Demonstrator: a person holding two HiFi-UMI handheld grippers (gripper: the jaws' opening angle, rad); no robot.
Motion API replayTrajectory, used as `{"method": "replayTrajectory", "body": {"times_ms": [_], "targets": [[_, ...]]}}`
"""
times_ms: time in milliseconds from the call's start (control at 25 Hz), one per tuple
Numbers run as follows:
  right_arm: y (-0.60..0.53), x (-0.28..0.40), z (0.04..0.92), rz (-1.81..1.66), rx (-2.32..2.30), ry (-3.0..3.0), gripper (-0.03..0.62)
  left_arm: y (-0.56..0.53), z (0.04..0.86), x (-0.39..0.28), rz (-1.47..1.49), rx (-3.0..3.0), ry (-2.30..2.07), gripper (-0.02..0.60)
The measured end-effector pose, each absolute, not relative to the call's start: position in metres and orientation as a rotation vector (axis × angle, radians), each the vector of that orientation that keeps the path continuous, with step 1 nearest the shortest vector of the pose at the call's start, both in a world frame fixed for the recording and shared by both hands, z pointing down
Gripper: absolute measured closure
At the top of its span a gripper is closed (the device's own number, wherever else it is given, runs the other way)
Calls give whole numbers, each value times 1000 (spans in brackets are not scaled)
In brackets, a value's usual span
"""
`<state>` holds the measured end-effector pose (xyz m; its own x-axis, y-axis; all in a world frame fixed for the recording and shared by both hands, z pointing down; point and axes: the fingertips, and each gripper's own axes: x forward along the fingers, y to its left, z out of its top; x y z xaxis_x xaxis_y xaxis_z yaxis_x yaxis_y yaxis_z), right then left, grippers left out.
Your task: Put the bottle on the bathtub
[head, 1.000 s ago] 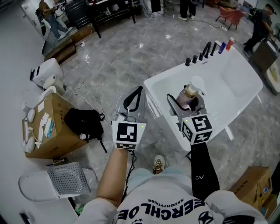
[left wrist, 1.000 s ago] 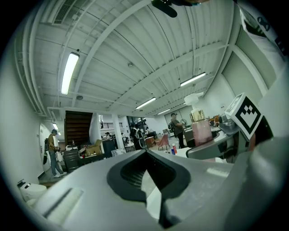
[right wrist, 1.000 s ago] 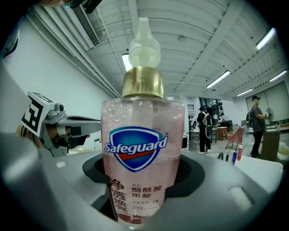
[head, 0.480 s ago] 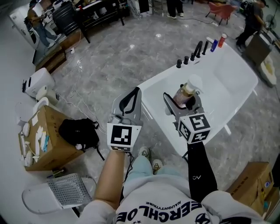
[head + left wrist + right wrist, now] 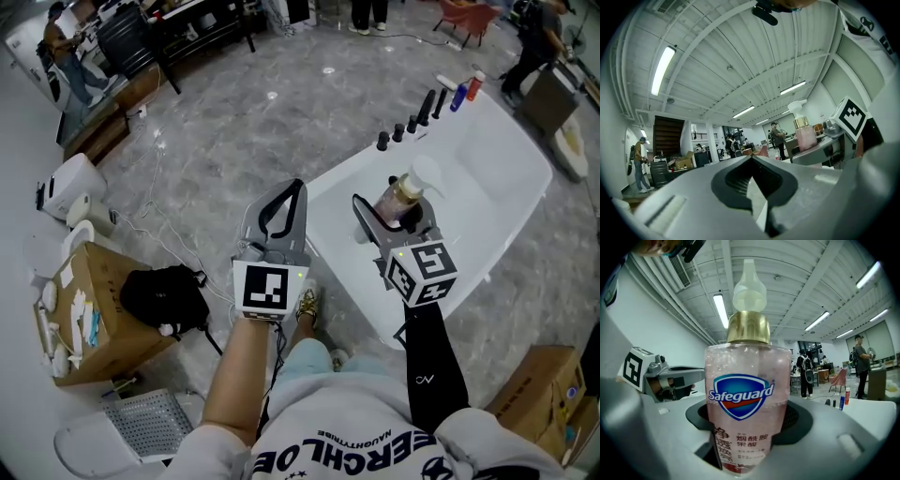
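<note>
Carried forward over the last second: left gripper [image 5: 296, 192] and right gripper [image 5: 396, 214] alike, head view following, with the open brown cardboard box [image 5: 89, 314] and black fabric backpack [image 5: 167, 297] now lower in the picture than before.

At 8 o'clock in the head view, that box, full of white odds and ends, backpack just beside its right edge. At 7 o'clock, white perforated plastic basket [image 5: 145, 422]. Under everything, glossy grey marbled stone floor [image 5: 244, 122], thin cables trailing across at 10 o'clock. Overhead in both gripper views, white ribbed ceiling with strip lights. Dark staircase at 9 o'clock in the left gripper view, people standing far off.

At the centre, left gripper clenched on nothing, tips together, over bare floor just beside the tub's near rim.

At 2 o'clock, white glossy bathtub [image 5: 497, 164], a row of black taps [image 5: 412, 117] along its far rim, small blue bottle [image 5: 457, 97] and small red bottle [image 5: 476, 85] past them at 1 o'clock.

Right gripper grasping the clear plastic pump bottle [image 5: 401, 199] [image 5: 747, 380] round its body, jaws spread wide about it. Held upright above the basin, just inside the near rim. Pink liquid soap with fine bubbles inside, gold collar, white pump nozzle on top. Blue shield label reading "Safeguard" in white, red swoosh beneath, dark Chinese print lower down.

At 5 o'clock, second brown cardboard box [image 5: 548, 412] on the floor.
</note>
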<state>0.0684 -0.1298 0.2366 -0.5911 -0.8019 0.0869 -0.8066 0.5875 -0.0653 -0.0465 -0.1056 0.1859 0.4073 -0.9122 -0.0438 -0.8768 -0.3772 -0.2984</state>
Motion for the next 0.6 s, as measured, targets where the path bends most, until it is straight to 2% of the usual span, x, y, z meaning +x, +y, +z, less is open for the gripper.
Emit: {"method": "replayTrajectory", "body": {"times_ms": [600], "targets": [[-262, 27, 236, 135, 1528, -2681, 260, -255, 198, -83, -157, -2515, 1415, 579]]}}
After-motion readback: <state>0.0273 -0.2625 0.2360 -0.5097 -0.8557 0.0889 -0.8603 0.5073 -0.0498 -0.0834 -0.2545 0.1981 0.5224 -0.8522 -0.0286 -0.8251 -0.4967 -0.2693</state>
